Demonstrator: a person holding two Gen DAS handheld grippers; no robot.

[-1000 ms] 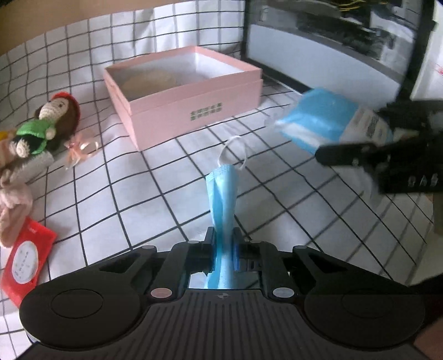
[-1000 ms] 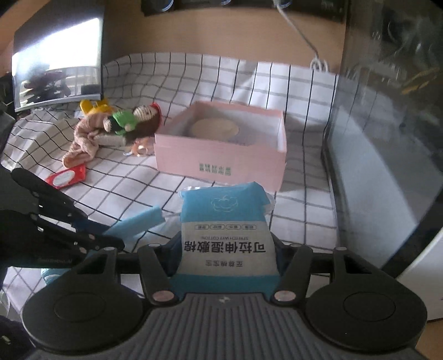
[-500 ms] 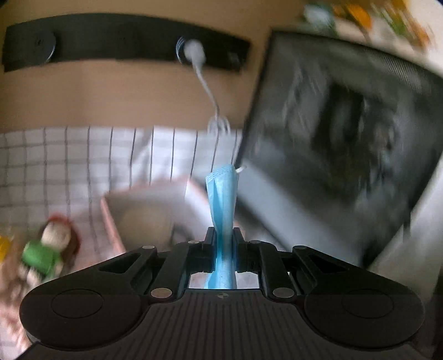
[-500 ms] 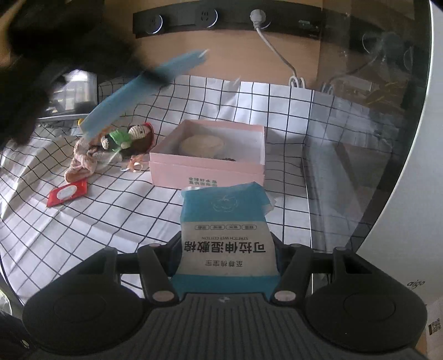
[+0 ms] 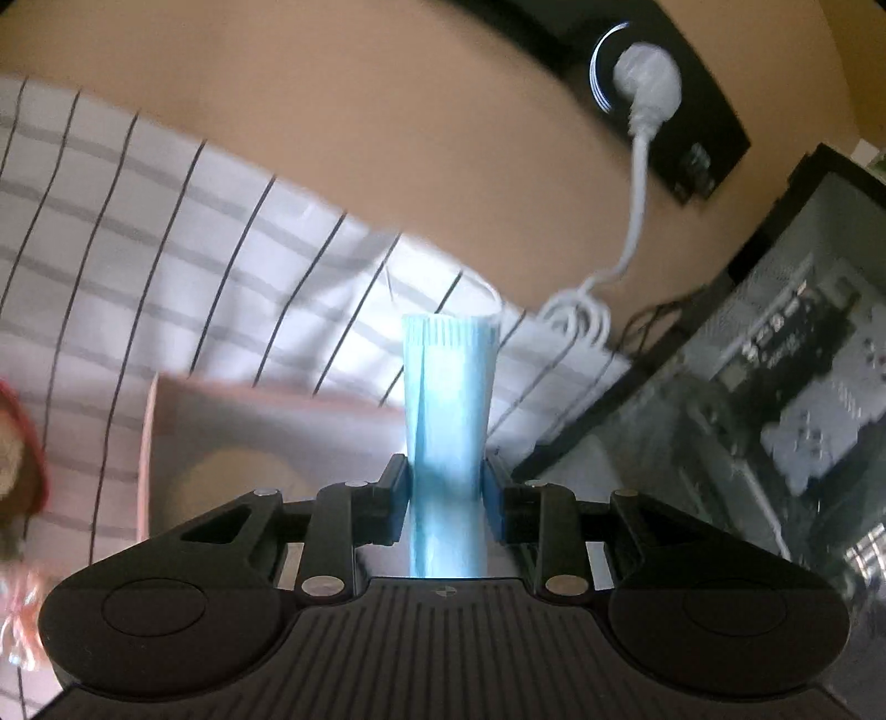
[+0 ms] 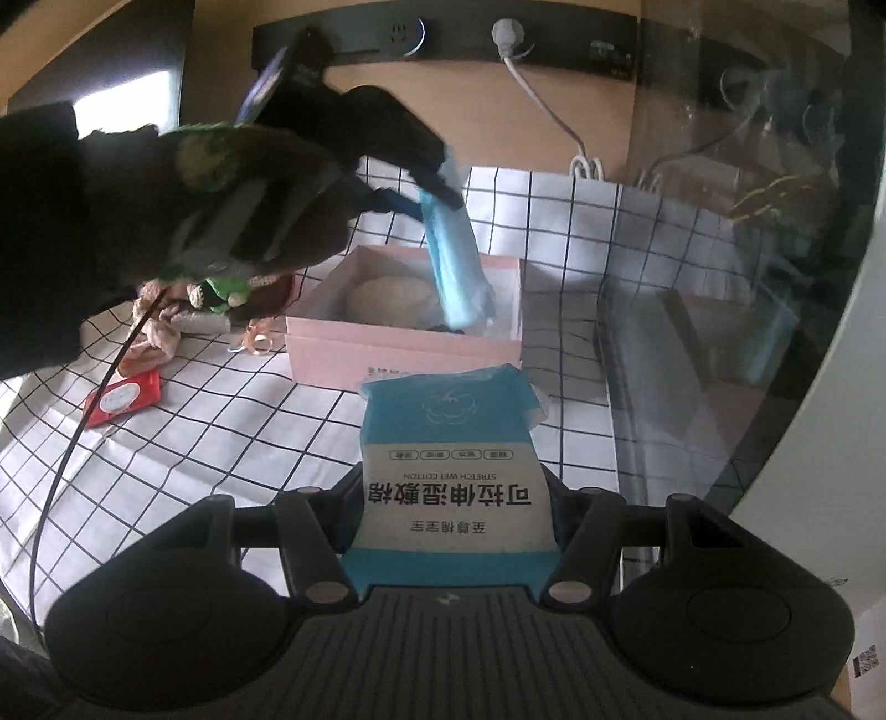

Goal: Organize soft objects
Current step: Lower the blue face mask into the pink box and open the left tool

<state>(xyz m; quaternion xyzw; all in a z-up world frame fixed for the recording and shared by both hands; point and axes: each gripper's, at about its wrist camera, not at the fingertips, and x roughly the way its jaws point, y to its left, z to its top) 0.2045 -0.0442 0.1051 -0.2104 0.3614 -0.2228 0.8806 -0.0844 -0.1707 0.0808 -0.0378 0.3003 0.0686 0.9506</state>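
Observation:
My left gripper (image 5: 446, 476) holds a folded blue face mask (image 5: 446, 399) between its pads, and its jaws are opening. In the right wrist view this left gripper (image 6: 432, 188) hovers over the open pink box (image 6: 398, 354), and the mask (image 6: 454, 266) hangs from it with its lower end inside the box. A round beige item lies in the box. My right gripper (image 6: 451, 487) is shut on a blue and white pack of wet cotton wipes (image 6: 451, 437), held above the checked cloth in front of the box.
Left of the box lie a small doll (image 6: 221, 288), a pink cloth (image 6: 160, 332) and a red packet (image 6: 124, 396). A glass case (image 6: 747, 277) stands at the right. A socket strip with a white cord (image 6: 515, 33) is on the wall. A gloved hand (image 6: 194, 194) carries the left gripper.
The left gripper rose from the cloth and swung with the mask over the pink box, rolling as it went; its pads now stand wider. The right gripper and its pack kept still.

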